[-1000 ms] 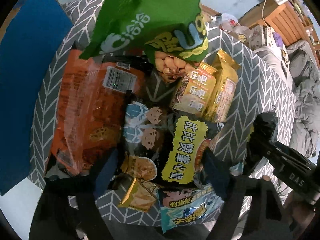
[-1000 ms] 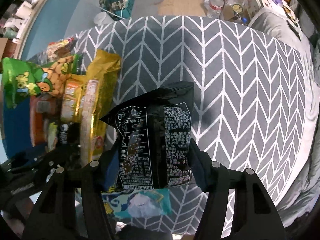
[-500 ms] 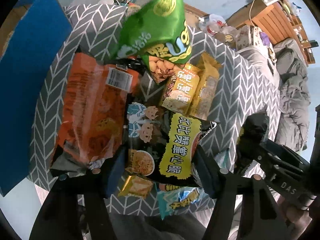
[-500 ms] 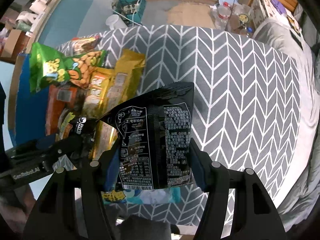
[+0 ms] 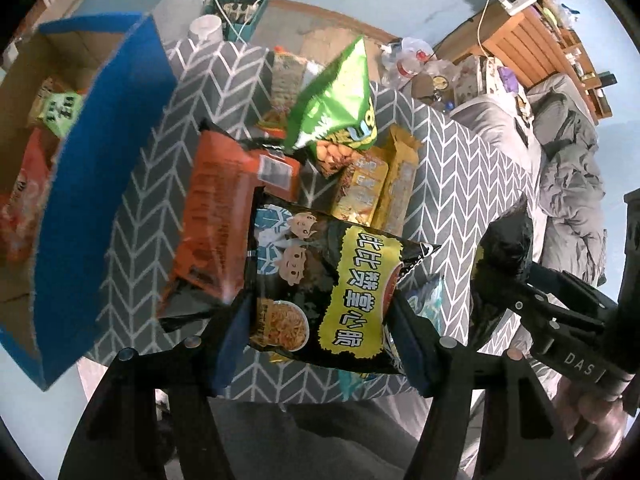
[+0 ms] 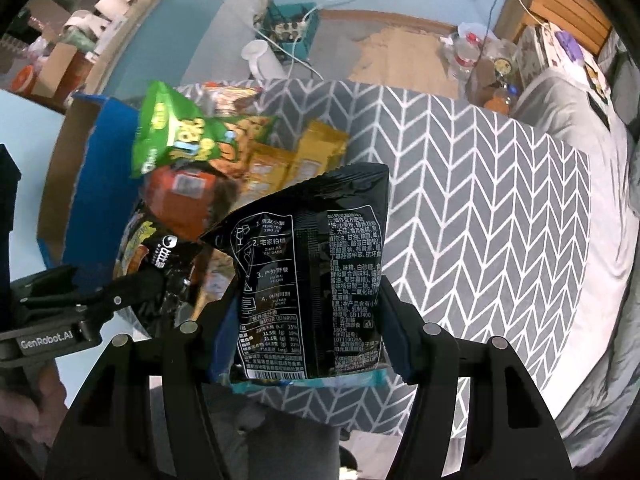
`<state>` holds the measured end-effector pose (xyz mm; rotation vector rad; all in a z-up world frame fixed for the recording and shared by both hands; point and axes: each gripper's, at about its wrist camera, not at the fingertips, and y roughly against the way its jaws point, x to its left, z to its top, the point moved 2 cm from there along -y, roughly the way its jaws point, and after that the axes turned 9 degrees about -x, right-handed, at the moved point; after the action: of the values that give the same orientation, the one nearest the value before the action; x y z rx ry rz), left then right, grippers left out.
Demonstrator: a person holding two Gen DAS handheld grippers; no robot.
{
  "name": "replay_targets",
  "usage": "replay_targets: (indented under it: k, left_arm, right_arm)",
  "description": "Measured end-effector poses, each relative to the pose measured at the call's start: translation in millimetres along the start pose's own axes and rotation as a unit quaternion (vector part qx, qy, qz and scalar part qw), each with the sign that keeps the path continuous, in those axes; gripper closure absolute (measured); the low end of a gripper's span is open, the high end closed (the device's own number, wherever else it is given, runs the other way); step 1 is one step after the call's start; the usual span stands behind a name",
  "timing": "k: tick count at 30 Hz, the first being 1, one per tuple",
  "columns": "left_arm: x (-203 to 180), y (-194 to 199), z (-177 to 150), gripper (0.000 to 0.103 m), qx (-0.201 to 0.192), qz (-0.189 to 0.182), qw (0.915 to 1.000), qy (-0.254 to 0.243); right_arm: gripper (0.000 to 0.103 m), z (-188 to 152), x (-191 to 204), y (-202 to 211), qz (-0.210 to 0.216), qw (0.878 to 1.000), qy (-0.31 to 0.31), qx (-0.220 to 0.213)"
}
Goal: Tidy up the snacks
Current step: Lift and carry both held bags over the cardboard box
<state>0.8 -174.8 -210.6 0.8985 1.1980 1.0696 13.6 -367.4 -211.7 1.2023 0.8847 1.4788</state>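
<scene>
My left gripper (image 5: 320,332) is shut on a black noodle-snack bag with a yellow label (image 5: 324,284) and holds it above the table. My right gripper (image 6: 308,336) is shut on a black snack bag (image 6: 316,276), its printed back facing the camera, also held in the air. On the grey chevron tablecloth (image 6: 480,200) lie an orange bag (image 5: 228,216), a green peanut bag (image 5: 340,108), two yellow packs (image 5: 376,188) and a light blue pack (image 5: 428,300). A blue cardboard box (image 5: 100,184) stands at the left with snacks inside.
The round table's right half (image 6: 500,240) shows bare cloth. A bed with grey bedding (image 5: 568,184) lies to the right. A white cup (image 6: 260,60), a power strip and bottles sit on the floor beyond the table. Wooden shelves (image 5: 552,32) stand far right.
My left gripper has shut on the black yellow-label bag and lifted it off the pile, drawing back from the table. My right gripper has risen too, still holding its black bag.
</scene>
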Motion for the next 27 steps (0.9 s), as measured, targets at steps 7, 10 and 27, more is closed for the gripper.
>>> replay_targets:
  k: [7, 10, 27]
  left_arm:
    - [17, 27, -2, 0.035, -0.020, 0.008, 0.9995, -0.024]
    - [23, 39, -1, 0.035, -0.035, 0.016, 0.9985, -0.039]
    - [87, 85, 7, 0.035, -0.072, 0.024, 0.9970, -0.018]
  right_arm:
    - [0.041, 3, 29, 12, 0.009, 1.000, 0.020, -0.008]
    - [0.041, 6, 42, 17, 0.010, 0.999, 0.031, -0.013]
    - [0.041, 30, 125, 26, 0.058, 0.996, 0.065, -0.035]
